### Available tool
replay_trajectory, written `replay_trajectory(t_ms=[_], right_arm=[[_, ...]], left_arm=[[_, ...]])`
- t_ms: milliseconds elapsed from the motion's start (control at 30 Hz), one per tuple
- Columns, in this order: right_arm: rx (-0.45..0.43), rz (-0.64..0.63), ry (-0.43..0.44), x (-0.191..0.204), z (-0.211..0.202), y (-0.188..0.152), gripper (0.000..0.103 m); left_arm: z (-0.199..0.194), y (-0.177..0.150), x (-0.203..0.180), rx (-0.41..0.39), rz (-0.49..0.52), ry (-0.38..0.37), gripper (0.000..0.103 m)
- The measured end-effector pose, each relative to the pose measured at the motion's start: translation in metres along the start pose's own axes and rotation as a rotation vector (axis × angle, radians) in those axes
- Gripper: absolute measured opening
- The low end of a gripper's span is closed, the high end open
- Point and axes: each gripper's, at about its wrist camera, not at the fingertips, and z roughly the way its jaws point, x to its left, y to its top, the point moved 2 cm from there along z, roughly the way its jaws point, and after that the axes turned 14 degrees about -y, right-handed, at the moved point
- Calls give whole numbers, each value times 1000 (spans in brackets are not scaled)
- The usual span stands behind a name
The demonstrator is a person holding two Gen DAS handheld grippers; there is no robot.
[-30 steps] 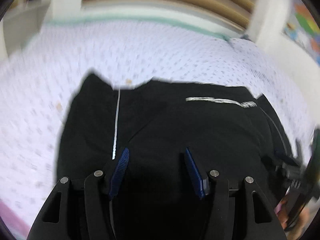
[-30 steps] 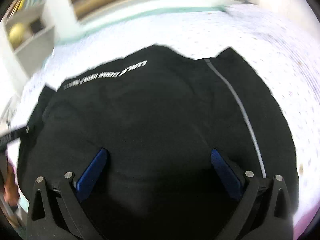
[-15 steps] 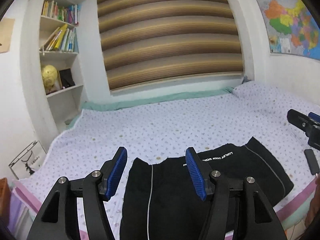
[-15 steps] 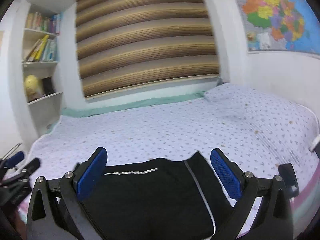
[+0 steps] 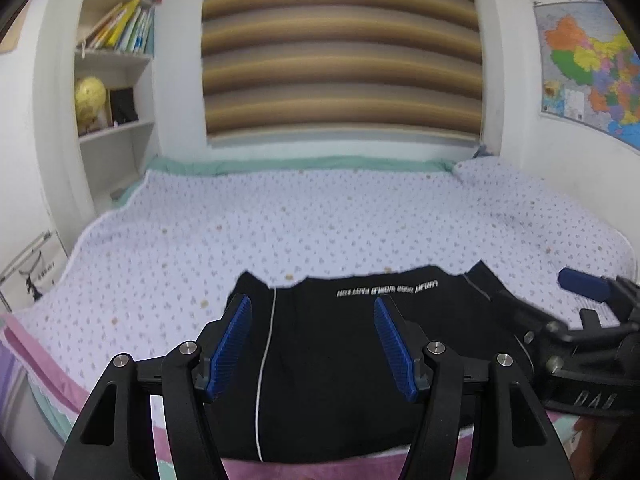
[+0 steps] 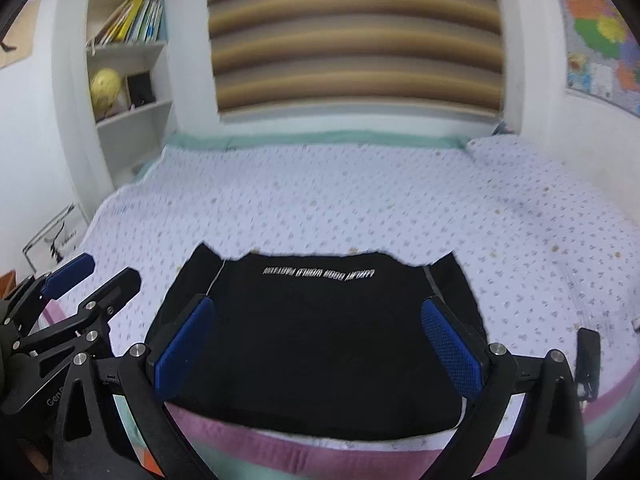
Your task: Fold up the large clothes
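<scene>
Both the left gripper (image 5: 312, 344) and right gripper (image 6: 316, 344) hang above the near bed edge, jaws spread, holding nothing. At 12 o'clock lies the folded black garment (image 6: 312, 336) on the dotted bedspread (image 6: 320, 200). Likely finished; if tidying, press corners flat, avoid dragging layers

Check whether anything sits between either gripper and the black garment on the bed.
Nothing visible does. The black garment lies folded on the bed near its front edge. The left gripper and right gripper are both open, empty and above it, with only air between.
</scene>
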Motion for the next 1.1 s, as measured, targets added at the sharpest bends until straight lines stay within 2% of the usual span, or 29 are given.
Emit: replay_trajectory(t_ms=[267, 433, 633, 1100], right_arm=[[90, -75, 29, 27, 27, -24, 103], [130, -133, -31, 36, 43, -37, 103], [179, -102, -42, 25, 61, -43, 103], [193, -63, -66, 5, 67, -47, 103]], left_arm=[[17, -20, 22, 67, -87, 5, 65], [26, -29, 43, 101, -137, 29, 65], [29, -34, 64, 115, -168, 74, 65], [50, -41, 56, 183, -151, 54, 65]])
